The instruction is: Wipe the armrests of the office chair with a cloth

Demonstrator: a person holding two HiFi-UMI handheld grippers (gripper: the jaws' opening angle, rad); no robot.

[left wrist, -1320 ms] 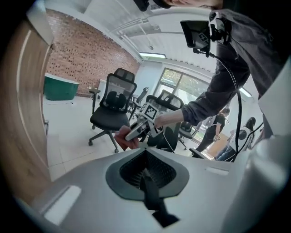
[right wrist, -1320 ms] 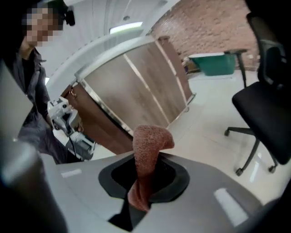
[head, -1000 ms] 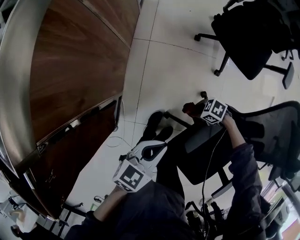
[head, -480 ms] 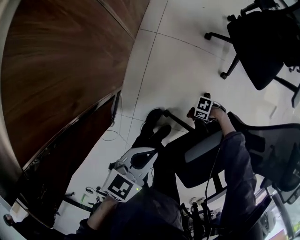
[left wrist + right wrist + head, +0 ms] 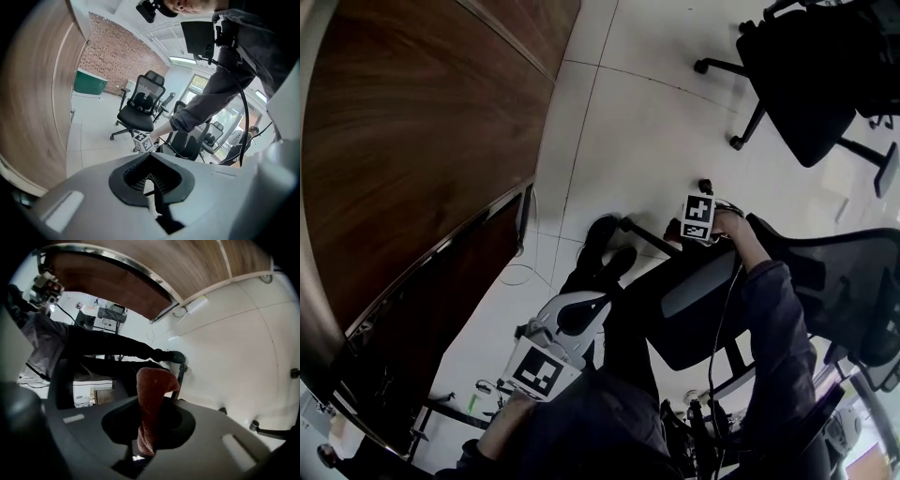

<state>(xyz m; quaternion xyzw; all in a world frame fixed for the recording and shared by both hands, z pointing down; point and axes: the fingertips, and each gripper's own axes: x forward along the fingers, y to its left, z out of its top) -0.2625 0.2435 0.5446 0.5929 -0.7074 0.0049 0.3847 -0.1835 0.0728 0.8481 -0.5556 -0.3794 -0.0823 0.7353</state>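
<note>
- Two grippers are seen: the right gripper (image 5: 151, 420) is clenched on a rust-red terry cloth (image 5: 154, 383); the left gripper (image 5: 149, 176) is closed on nothing.
- The grey padded armrest (image 5: 698, 289) of the black mesh office chair (image 5: 839, 272) lies just near of the right gripper, long axis running near-left to far-right.
- The right gripper is judged the closer to it.

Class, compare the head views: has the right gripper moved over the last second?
Yes. The right gripper has shifted slightly left: its marker cube was right of the small black caster on the floor and now sits just below it.
</note>
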